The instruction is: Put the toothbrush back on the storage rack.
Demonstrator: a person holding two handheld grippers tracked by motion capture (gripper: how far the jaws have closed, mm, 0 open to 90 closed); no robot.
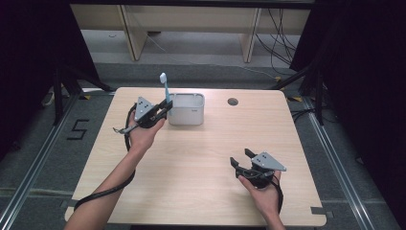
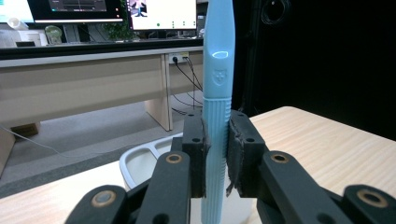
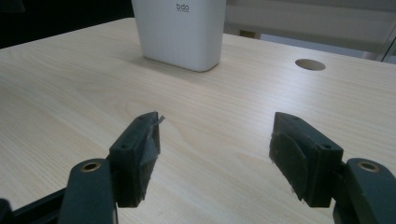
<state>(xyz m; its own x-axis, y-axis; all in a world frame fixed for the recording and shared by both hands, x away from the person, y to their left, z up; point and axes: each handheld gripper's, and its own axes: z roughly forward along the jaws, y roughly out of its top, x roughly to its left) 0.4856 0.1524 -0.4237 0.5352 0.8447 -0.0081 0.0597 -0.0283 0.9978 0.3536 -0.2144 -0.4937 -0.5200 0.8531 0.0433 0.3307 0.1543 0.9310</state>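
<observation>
The left claw [image 1: 165,109] is clenched on a light blue toothbrush [image 1: 165,88], its pads pressing the ribbed handle; the brush stands upright, head up, just beside the left wall of the white holder [image 1: 187,109] at the far side of the surface [image 1: 191,163]. The right claw [image 1: 240,159] hovers released over bare wood nearer the person, well apart from the holder.

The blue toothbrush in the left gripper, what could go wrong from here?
The left gripper clamps the toothbrush low on its ribbed handle, so the long top could tip or twist in the pads. It stands beside the white holder, so its lower end might catch the rim and nudge the holder.
</observation>
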